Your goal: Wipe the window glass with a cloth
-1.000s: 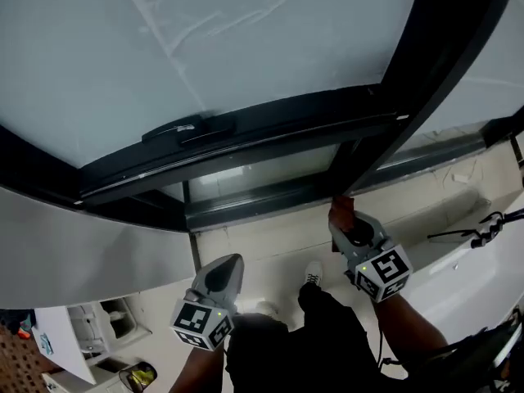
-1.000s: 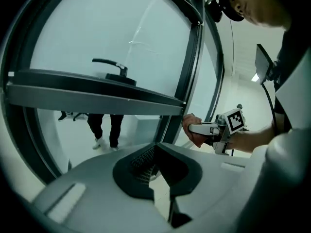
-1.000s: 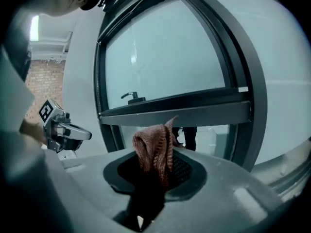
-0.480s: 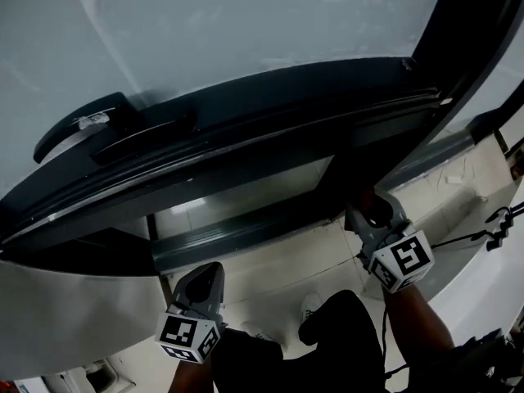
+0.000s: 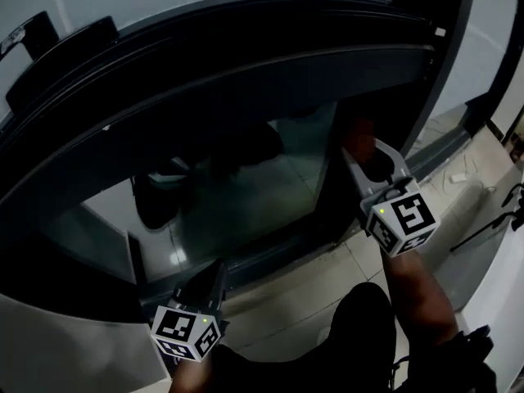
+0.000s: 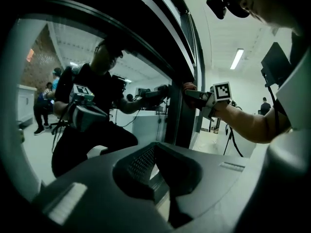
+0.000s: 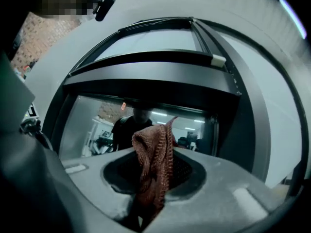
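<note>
**Rust-red cloth at the right edge of the lower pane**

The cloth point(image 7: 153, 154) is a rust-red knitted rag with a ribbed, loose weave. It stands bunched in a soft upright fold. The right gripper point(image 7: 154, 174), a smooth grey plastic body with a square-marker cube point(image 5: 405, 223), has its jaws clamped on the rag's lower part, so the free end pokes up beyond them.

In the head view the rag sits at the right edge of the lower window glass point(image 5: 237, 195), just beside the dark metal upright post point(image 5: 426, 88). Whether it presses on the glass or on the post cannot be told.

The pane is smooth and glossy and mirrors a person in dark clothes point(image 6: 97, 106). A broad, dark, matte crossbar point(image 5: 246, 64) runs above the pane, and a pale frosted-looking sheet lies above that. A black lever handle point(image 5: 29, 31) sits at the crossbar's far left end. Below the pane lies a pale tiled floor point(image 5: 286, 293).

The left gripper point(image 5: 211, 283) hangs low under the pane's bottom edge, well apart from the rag and touching nothing. Its jaws, lined with mesh-textured pads point(image 6: 141, 161), are drawn together with nothing between them. The person's bare right forearm point(image 5: 417, 293) reaches up to the pane's right edge.
</note>
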Demonstrator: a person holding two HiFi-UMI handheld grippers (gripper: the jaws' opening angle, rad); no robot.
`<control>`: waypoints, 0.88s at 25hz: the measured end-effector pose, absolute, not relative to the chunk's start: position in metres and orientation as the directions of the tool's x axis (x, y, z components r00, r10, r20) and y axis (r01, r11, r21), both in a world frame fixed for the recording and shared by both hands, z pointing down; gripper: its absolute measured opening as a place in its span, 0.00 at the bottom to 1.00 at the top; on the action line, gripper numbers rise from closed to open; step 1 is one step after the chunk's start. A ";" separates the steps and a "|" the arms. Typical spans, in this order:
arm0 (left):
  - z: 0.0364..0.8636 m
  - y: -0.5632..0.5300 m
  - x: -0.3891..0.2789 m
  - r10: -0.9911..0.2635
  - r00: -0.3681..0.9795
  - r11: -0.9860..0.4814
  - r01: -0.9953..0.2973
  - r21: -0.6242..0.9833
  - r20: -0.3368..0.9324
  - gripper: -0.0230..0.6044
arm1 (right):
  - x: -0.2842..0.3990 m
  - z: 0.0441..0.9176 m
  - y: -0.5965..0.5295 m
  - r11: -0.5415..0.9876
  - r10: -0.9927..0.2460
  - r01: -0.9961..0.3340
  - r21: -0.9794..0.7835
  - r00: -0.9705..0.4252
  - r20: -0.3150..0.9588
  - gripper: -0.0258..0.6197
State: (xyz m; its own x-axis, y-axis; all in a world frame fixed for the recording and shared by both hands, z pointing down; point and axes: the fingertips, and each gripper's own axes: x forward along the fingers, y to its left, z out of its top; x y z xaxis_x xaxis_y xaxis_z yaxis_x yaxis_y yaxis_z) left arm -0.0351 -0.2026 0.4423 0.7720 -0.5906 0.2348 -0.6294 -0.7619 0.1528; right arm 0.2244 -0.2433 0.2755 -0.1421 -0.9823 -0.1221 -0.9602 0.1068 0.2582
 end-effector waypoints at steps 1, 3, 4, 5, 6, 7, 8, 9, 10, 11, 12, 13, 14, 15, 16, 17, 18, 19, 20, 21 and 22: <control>0.448 -0.205 -0.034 -0.584 0.778 -0.767 -0.623 0.156 0.233 0.06 | 0.231 0.271 -0.249 0.077 -0.983 -0.962 0.263 -0.117 -0.140 0.16; 0.457 -0.207 -0.033 -0.574 0.784 -0.774 -0.614 0.157 0.237 0.06 | 0.245 0.267 -0.259 0.027 -0.984 -0.963 0.268 -0.072 -0.161 0.16; 0.460 -0.208 -0.033 -0.572 0.786 -0.775 -0.612 0.156 0.235 0.06 | 0.253 0.265 -0.264 0.003 -0.985 -0.963 0.269 -0.049 -0.166 0.16; 0.462 -0.209 -0.033 -0.572 0.787 -0.777 -0.610 0.157 0.230 0.06 | 0.261 0.261 -0.268 -0.022 -0.985 -0.963 0.269 -0.025 -0.170 0.16; 0.464 -0.210 -0.033 -0.571 0.790 -0.779 -0.607 0.159 0.222 0.06 | 0.268 0.257 -0.272 -0.045 -0.984 -0.963 0.267 -0.003 -0.177 0.16; 0.465 -0.210 -0.032 -0.569 0.794 -0.781 -0.603 0.162 0.215 0.06 | 0.274 0.252 -0.275 -0.065 -0.982 -0.963 0.263 0.016 -0.186 0.16; 0.466 -0.210 -0.032 -0.566 0.798 -0.784 -0.599 0.164 0.208 0.06 | 0.279 0.246 -0.277 -0.083 -0.979 -0.963 0.256 0.032 -0.200 0.16; 0.466 -0.209 -0.031 -0.563 0.802 -0.787 -0.594 0.167 0.201 0.06 | 0.282 0.239 -0.279 -0.098 -0.975 -0.964 0.247 0.043 -0.218 0.16; 0.466 -0.208 -0.030 -0.560 0.806 -0.790 -0.589 0.170 0.192 0.06 | 0.284 0.232 -0.281 -0.113 -0.969 -0.964 0.241 0.054 -0.239 0.16; 0.467 -0.207 -0.028 -0.556 0.811 -0.794 -0.583 0.173 0.185 0.06 | 0.285 0.225 -0.282 -0.128 -0.963 -0.963 0.238 0.064 -0.260 0.16; 0.467 -0.204 -0.025 -0.549 0.816 -0.798 -0.576 0.177 0.179 0.06 | 0.287 0.219 -0.283 -0.145 -0.957 -0.960 0.239 0.075 -0.279 0.16; 0.467 -0.201 -0.022 -0.540 0.823 -0.804 -0.566 0.180 0.176 0.06 | 0.290 0.214 -0.284 -0.160 -0.953 -0.958 0.238 0.087 -0.291 0.16; 0.468 -0.198 -0.019 -0.530 0.830 -0.810 -0.556 0.184 0.176 0.06 | 0.292 0.211 -0.287 -0.171 -0.950 -0.957 0.234 0.097 -0.296 0.16; 0.469 -0.194 -0.017 -0.520 0.836 -0.816 -0.547 0.188 0.176 0.06 | 0.294 0.209 -0.289 -0.176 -0.949 -0.958 0.227 0.103 -0.299 0.16; 0.470 -0.191 -0.016 -0.513 0.840 -0.820 -0.540 0.188 0.177 0.06 | 0.295 0.208 -0.291 -0.179 -0.948 -0.958 0.223 0.108 -0.300 0.16; 0.472 -0.188 -0.016 -0.509 0.842 -0.823 -0.537 0.187 0.179 0.06 | 0.295 0.207 -0.293 -0.185 -0.947 -0.957 0.225 0.112 -0.302 0.16; 0.473 -0.186 -0.016 -0.507 0.843 -0.824 -0.535 0.186 0.182 0.06 | 0.295 0.206 -0.294 -0.192 -0.945 -0.954 0.232 0.116 -0.306 0.16; 0.475 -0.185 -0.017 -0.504 0.844 -0.824 -0.534 0.189 0.184 0.06 | 0.294 0.205 -0.295 -0.200 -0.943 -0.951 0.237 0.120 -0.311 0.16; 0.477 -0.184 -0.019 -0.502 0.845 -0.823 -0.532 0.197 0.185 0.06 | 0.294 0.206 -0.295 -0.205 -0.940 -0.949 0.238 0.124 -0.317 0.16; 0.479 -0.183 -0.021 -0.500 0.846 -0.822 -0.531 0.207 0.187 0.06 | 0.292 0.206 -0.295 -0.209 -0.938 -0.949 0.236 0.127 -0.322 0.16; 0.481 -0.182 -0.024 -0.499 0.846 -0.819 -0.532 0.215 0.189 0.06 | 0.290 0.207 -0.295 -0.212 -0.936 -0.949 0.234 0.128 -0.328 0.16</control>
State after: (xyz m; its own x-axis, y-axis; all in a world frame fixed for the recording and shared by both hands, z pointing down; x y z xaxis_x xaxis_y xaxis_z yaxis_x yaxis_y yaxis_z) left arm -0.0235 -0.1824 0.4814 0.8455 -0.4995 0.1887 -0.5318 -0.8191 0.2149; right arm 0.2897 -0.2950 0.2066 0.1280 -0.9359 -0.3282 -0.9489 -0.2119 0.2340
